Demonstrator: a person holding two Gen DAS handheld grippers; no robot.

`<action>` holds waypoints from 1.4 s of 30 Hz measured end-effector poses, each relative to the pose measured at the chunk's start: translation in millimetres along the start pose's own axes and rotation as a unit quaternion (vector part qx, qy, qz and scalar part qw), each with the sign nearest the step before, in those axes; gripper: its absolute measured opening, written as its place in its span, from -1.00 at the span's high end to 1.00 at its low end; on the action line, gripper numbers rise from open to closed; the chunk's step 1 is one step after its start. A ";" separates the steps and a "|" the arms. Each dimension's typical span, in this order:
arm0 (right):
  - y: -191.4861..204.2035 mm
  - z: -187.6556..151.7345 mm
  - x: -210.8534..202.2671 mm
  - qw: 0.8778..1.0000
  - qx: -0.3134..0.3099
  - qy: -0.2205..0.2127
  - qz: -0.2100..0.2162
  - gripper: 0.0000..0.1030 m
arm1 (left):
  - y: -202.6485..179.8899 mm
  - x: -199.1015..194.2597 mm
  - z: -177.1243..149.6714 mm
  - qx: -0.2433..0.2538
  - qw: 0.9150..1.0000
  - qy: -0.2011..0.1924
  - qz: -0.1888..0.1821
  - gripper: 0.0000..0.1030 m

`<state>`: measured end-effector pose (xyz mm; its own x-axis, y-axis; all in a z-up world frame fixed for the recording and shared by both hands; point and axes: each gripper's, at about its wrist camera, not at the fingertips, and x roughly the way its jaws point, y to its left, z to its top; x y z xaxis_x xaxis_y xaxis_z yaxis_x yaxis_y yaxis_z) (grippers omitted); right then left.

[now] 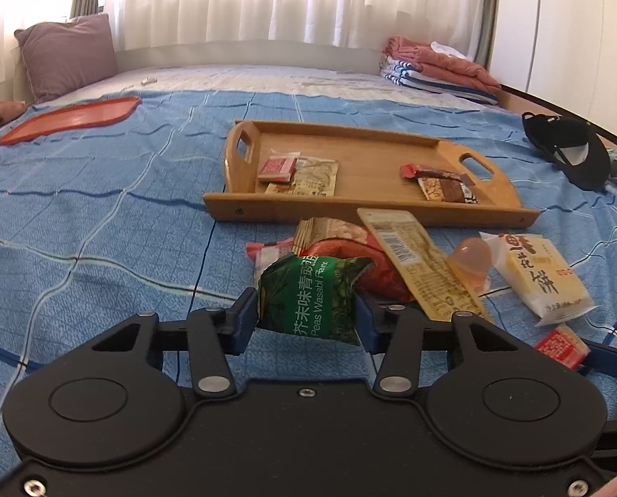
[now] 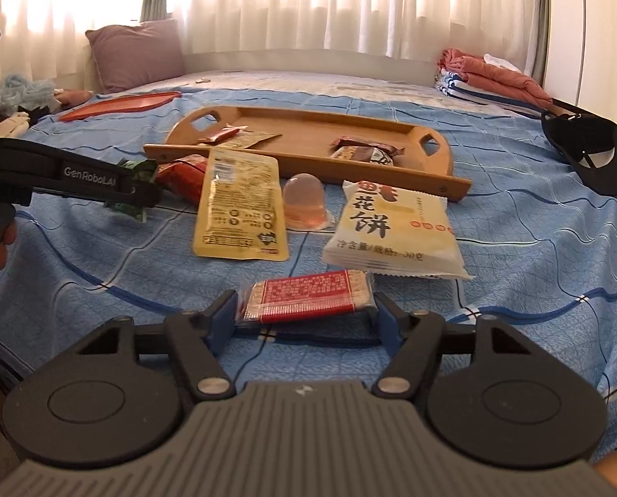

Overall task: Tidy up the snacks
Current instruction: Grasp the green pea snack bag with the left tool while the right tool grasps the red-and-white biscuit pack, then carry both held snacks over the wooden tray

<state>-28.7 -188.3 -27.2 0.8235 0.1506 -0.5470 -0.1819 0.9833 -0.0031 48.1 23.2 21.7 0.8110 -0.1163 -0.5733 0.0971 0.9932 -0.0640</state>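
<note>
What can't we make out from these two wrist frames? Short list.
- Red packet, left wrist view: mostly covered by the green wasabi pea bag and the yellow pouch.
- Tray contents, right wrist view: shallow angle, near wall hides them partly; labels too small.
- Left gripper, right wrist view: fingertips hidden by its own arm.
- Red-label cracker pack, left wrist view: only one end shows, the right gripper's finger covers the rest.

I couldn't see most of the red packet [image 1: 385,273], buried under the green bag [image 1: 314,296] and yellow pouch [image 1: 420,265].
</note>
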 end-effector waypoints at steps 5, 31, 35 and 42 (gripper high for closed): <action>0.0 3.9 -3.2 1.000 0.011 -0.003 0.012 -0.36 | -2.2 -8.4 5.6 0.006 1.000 -0.009 -0.003 0.10; -48.2 86.2 -2.4 0.995 0.074 -0.070 0.018 -0.36 | 6.8 -7.6 83.1 0.004 0.999 -0.024 -0.030 0.10; -65.9 104.4 13.7 0.993 0.097 -0.063 0.021 -0.36 | 8.9 4.7 104.5 0.013 0.999 -0.027 -0.023 0.10; -95.4 145.8 48.6 0.992 0.117 -0.049 0.018 -0.36 | 14.9 43.3 150.3 0.012 0.999 -0.007 -0.031 0.10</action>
<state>107.1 -259.9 68.6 0.8686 0.1848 -0.4597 -0.0930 0.9721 0.2151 171.4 32.3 118.7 0.8108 -0.1779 -0.5577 0.1616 0.9837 -0.0789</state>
